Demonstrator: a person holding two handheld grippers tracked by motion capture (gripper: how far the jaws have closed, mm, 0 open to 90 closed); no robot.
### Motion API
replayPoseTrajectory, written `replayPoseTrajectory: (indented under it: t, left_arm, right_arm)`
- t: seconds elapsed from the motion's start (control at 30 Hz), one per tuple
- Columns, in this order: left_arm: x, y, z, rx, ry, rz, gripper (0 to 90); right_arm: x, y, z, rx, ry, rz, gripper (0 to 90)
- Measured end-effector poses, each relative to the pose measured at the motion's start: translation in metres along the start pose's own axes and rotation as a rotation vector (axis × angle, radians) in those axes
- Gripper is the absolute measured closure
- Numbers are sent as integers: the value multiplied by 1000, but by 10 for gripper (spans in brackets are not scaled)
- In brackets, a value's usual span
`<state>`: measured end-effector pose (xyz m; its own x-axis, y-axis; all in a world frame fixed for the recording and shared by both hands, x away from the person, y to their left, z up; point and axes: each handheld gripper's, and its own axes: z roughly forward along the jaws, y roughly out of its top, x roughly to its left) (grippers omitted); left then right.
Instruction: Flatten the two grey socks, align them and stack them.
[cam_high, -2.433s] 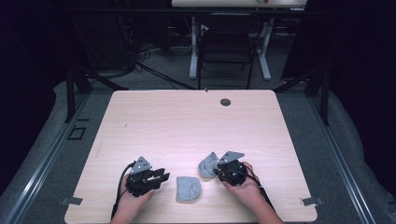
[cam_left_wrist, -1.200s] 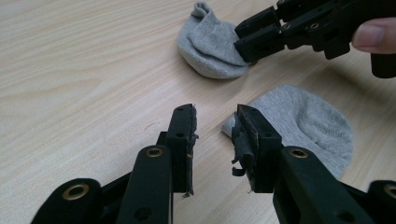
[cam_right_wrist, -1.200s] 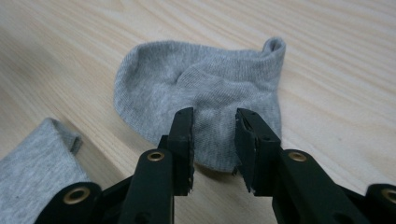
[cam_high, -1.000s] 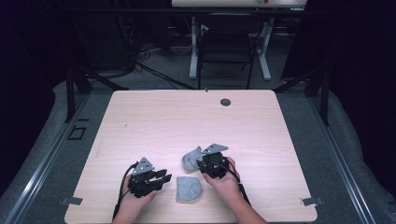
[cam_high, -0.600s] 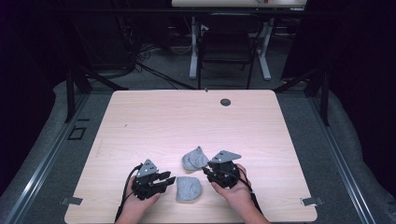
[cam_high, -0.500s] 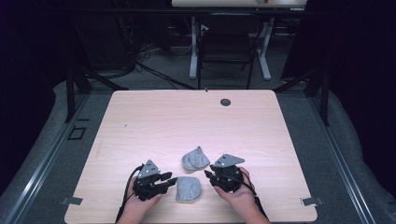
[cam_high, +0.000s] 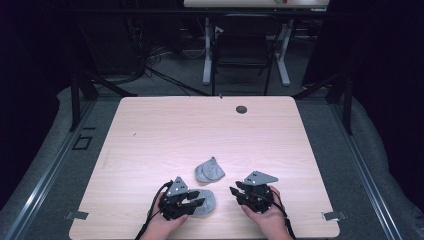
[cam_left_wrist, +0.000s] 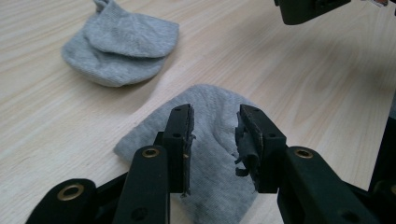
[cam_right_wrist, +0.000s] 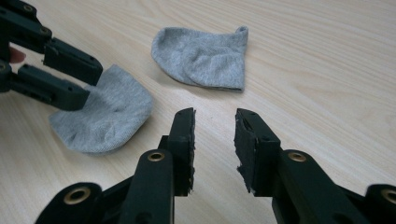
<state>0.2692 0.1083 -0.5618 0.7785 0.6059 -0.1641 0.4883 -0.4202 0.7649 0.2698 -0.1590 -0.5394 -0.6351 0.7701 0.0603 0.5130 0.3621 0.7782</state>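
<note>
The left hand-held gripper (cam_high: 196, 200) hovers low over the nearer grey sock (cam_left_wrist: 212, 154), its jaws partly apart and just been opening. The sock lies flat on the wooden surface (cam_high: 165, 135) beneath and between them. The pads seem not to press on the cloth, though from above the jaws hide the contact.

The right hand-held gripper (cam_high: 239, 193) has its jaws partly apart with nothing between them, only bare surface. The nearer sock (cam_right_wrist: 105, 119) lies ahead and to the left of its jaws, under the left hand-held gripper's tips. A second folded grey sock (cam_right_wrist: 205, 58) lies farther ahead, clear of both hand-held grippers and just beyond the first sock (cam_high: 207, 199); from above it (cam_high: 209, 170) sits between and beyond the two.
</note>
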Motion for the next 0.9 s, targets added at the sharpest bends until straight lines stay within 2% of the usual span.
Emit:
replayPoseTrajectory:
  t: [0.23,0.53,0.9]
  left_arm:
    - [-7,5,8,4,-22,11,644]
    - [-9,2,24,46,-14,6,657]
    - [-8,-4,26,49,15,37,834]
  right_arm:
    - [-2,-2,1,5,-7,-5,673]
    - [-7,-5,-1,-5,-13,10,671]
    - [-5,-7,5,3,-2,8,671]
